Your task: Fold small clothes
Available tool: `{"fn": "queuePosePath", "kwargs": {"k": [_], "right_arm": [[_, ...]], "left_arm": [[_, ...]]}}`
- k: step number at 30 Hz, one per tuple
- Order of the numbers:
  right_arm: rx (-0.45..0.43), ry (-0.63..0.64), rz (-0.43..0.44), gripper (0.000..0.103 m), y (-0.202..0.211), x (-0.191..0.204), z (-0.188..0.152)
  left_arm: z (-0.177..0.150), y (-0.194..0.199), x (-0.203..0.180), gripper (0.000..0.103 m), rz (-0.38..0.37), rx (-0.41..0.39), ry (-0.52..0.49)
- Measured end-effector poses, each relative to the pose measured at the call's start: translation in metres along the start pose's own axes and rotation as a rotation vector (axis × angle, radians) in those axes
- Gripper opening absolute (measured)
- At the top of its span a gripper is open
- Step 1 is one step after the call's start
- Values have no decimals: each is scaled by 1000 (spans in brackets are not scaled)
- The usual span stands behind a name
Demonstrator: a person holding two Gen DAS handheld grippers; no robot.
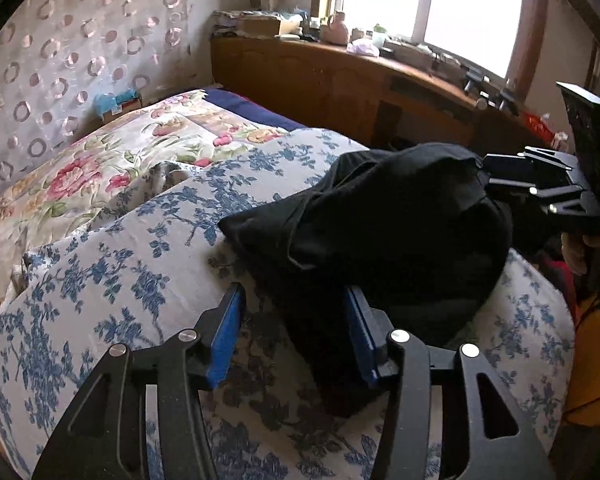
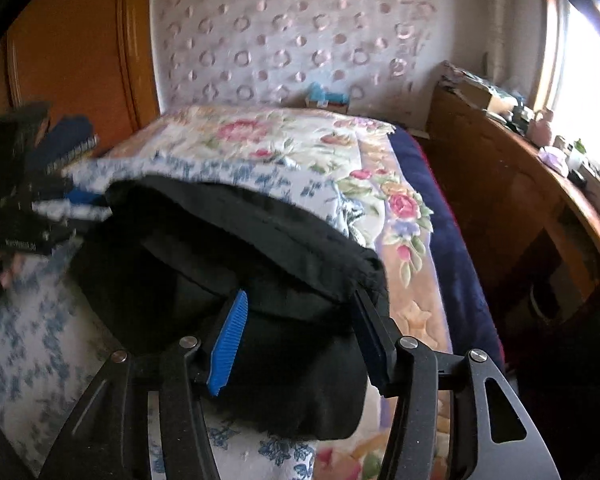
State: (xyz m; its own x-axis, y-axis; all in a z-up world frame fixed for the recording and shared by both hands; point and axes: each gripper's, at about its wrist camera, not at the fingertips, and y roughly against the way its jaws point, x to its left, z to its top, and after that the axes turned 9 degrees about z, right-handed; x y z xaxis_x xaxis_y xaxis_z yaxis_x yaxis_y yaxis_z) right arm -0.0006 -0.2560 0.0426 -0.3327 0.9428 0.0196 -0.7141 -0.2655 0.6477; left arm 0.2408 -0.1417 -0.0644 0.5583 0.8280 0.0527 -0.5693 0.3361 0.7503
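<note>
Nearest in the left wrist view, the left claw (image 1: 292,336) stands spread wide, its blue pads (image 1: 224,344) apart, low over the blue-flowered sheet (image 1: 112,264) on the bed. The near edge of the black garment (image 1: 380,232) lies between the pads, and the right-hand pad is at the cloth; neither finger pinches it. The garment sits bunched on the sheet, partly lifted at its far right side.

There the right claw (image 1: 496,178) meets the cloth, fingers close together at a raised fold; from this view I cannot tell whether it pinches. In the right wrist view its own fingers are parted, the ribbed blue pad (image 2: 228,344) on one side and the dark one on the other, with a thick rolled edge of the garment running across between them, held up off the bed.

The left tool appears blurred at that view's left edge, with small white lettering on its body too smeared to read.

Farther off lies a rose-patterned quilt (image 1: 140,148), then a small cardboard box (image 2: 326,100) holding something light blue against the circle-patterned wall. A wooden cabinet (image 1: 340,88) under the window (image 1: 460,4) carries cluttered boxes and a pink jug (image 1: 336,28).
</note>
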Motion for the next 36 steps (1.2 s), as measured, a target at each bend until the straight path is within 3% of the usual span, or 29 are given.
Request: {"fn": "queuePosePath", "kwargs": {"k": [5,9,11,19,24,28,33,34,35,36], "right_arm": [[23,46,-46,55,-18,-15,17],[9,44,-64,55,-30,-25,42],[-7,48,-72,47,-35,-26,50],[-64,-71,-199,46,-29,-51,73],[-93,-127,-96,45,-20,-53,60],[-69,-178,8,45,-25,-70,45],[-28,-194,81,45,-44,-96,46],[-27,-195,91,35,-44,-99,47],[-28,-195,107,8,-45,-101,48],[-30,-194,129,3,-42,-103,49]], "left_arm": [[20,-21,0,51,77,-12,-22],[36,-34,12,51,73,-19,22],[43,-39,17,51,115,-41,15],[45,-48,44,51,201,-11,80],[41,-43,54,51,182,-20,106],[39,-37,48,51,153,-34,96],[39,-37,36,51,129,-32,71],[39,-38,35,51,124,-31,69],[39,-39,34,51,120,-31,68],[40,-40,33,51,117,-33,65]]}}
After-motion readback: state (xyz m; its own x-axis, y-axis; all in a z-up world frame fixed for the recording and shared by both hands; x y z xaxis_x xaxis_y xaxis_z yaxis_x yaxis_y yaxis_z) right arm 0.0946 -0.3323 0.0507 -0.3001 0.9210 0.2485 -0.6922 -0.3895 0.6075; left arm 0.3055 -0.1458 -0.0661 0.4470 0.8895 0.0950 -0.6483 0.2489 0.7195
